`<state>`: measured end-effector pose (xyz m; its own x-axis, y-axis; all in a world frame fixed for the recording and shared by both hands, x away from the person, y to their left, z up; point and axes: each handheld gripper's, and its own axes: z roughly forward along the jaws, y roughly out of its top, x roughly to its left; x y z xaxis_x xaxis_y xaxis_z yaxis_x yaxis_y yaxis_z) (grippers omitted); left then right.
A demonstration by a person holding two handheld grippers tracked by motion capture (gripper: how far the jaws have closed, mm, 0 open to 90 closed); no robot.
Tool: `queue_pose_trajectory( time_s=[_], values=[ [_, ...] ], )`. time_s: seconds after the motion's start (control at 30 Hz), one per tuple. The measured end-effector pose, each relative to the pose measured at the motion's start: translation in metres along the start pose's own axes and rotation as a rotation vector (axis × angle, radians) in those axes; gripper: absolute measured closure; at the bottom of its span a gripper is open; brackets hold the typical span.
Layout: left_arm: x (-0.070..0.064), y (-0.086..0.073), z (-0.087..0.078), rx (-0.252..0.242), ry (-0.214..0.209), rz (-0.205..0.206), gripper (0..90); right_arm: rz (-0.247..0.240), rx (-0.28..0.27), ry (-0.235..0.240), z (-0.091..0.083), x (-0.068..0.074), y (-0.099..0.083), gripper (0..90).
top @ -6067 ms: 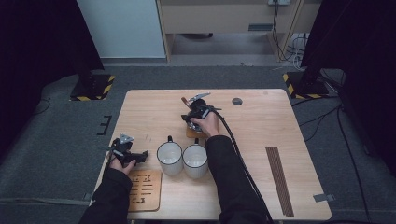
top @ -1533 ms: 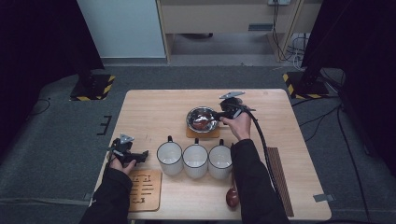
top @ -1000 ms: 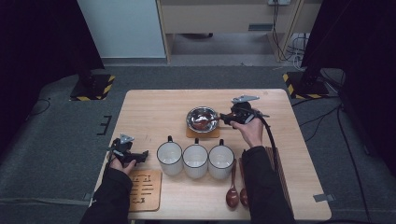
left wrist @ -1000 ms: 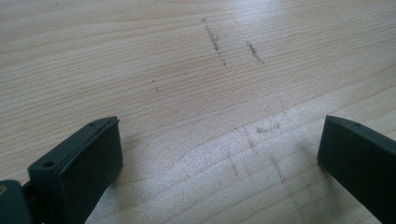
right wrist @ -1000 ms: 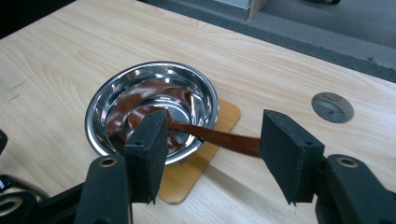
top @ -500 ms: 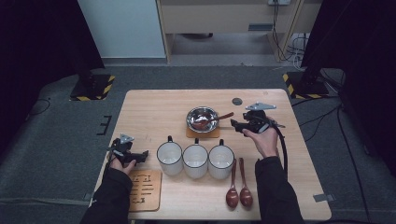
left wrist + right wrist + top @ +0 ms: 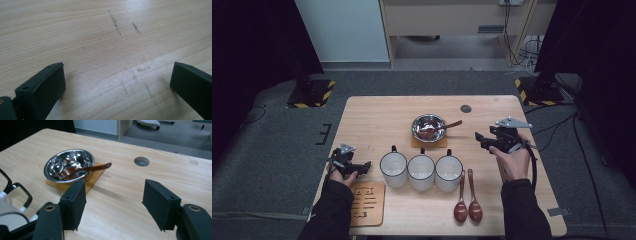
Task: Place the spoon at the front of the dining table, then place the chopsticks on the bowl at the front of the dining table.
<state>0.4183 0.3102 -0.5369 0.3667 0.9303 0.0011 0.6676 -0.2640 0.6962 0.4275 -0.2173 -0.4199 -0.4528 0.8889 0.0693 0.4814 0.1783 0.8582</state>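
right gripper (image 7: 482, 140) jaws apart, empty, nearer hand. wooden spoon (image 7: 441, 128) rests in steel bowl (image 7: 428, 126) to its left, handle pointing toward it. left gripper (image 7: 362, 167) jaws apart, idle, well apart.

A light wooden table (image 7: 377, 115) stands on grey carpet floor (image 7: 272, 150); a pale blue panel (image 7: 342, 30) and beige cabinet (image 7: 452, 17) stand behind.

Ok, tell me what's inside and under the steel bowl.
A brown spoon lies in the bowl, handle over the rim. Under the bowl is a wooden coaster; its middle is covered.
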Motion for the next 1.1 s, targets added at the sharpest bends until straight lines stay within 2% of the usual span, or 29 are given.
queue_pose_trajectory(
  time_s=[0.13, 0.4, 0.47, 0.83, 1.1],
  values=[
    [0.0, 0.0, 0.0, 0.0, 0.0, 0.0, 0.0, 0.003, -0.002, -0.009, -0.006, -0.004, -0.011, 34.8],
    [0.0, 0.0, 0.0, 0.0, -0.001, 0.0, 0.0, 0.003, 0.039, -0.028, -0.018, -0.009, -0.041, 33.6],
    [0.0, 0.0, 0.0, 0.0, -0.001, 0.0, 0.0, 0.015, 0.044, -0.024, -0.021, -0.009, -0.047, 33.3],
    [0.0, 0.0, 0.0, 0.0, -0.001, 0.0, 0.0, -0.003, 0.093, -0.033, -0.036, -0.011, -0.076, 33.1],
    [0.0, 0.0, 0.0, 0.0, -0.001, 0.0, 0.0, 0.018, 0.139, -0.03, -0.039, -0.016, -0.1, 33.6]
  ],
)
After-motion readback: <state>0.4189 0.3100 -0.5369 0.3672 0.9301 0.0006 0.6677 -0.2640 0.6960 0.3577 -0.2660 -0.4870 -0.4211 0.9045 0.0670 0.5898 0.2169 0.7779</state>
